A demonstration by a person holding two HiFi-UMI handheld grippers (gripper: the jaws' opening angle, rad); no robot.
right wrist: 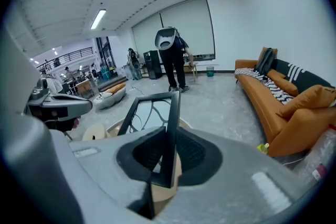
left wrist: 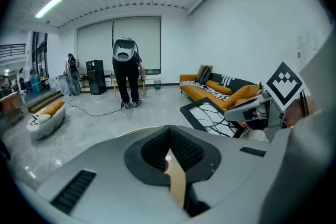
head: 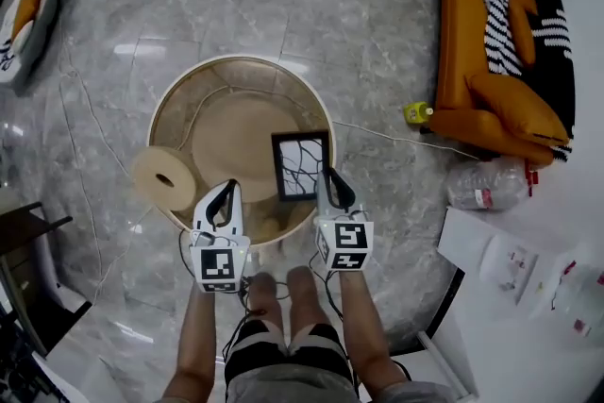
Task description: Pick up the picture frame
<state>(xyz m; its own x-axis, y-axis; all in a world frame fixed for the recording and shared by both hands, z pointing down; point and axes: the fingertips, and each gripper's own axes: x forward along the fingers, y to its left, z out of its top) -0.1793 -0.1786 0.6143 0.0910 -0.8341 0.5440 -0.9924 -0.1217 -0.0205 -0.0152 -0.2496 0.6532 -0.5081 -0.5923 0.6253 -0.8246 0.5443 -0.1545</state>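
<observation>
Head view: in the middle of the picture, one round table (head: pixel 241 59) with a raised white rim forms a shallow wooden basin. One picture frame (head: pixel 300 167), black-edged with a branching line pattern, hangs over the basin's lower right part. Its right edge is clamped in the right gripper (head: pixel 327 181). The left gripper (head: pixel 226 191), at lower centre-left, has its jaws together on nothing. One beige roll (head: pixel 165 176) overlaps the table's left rim. At upper right stands one orange sofa (head: pixel 455 33) with a striped throw, and one yellow-green bottle (head: pixel 418 112) stands on the floor just beside it.

Left gripper view: the two dark pads meet at their tips with nothing between them. The frame and the right gripper show at mid right. One person (left wrist: pixel 126 76) stands at back centre.

Right gripper view: the frame stands on edge in the centre, with both pads pressing its sides. The table and roll lie behind it at lower left, and the sofa is at the right.
</observation>
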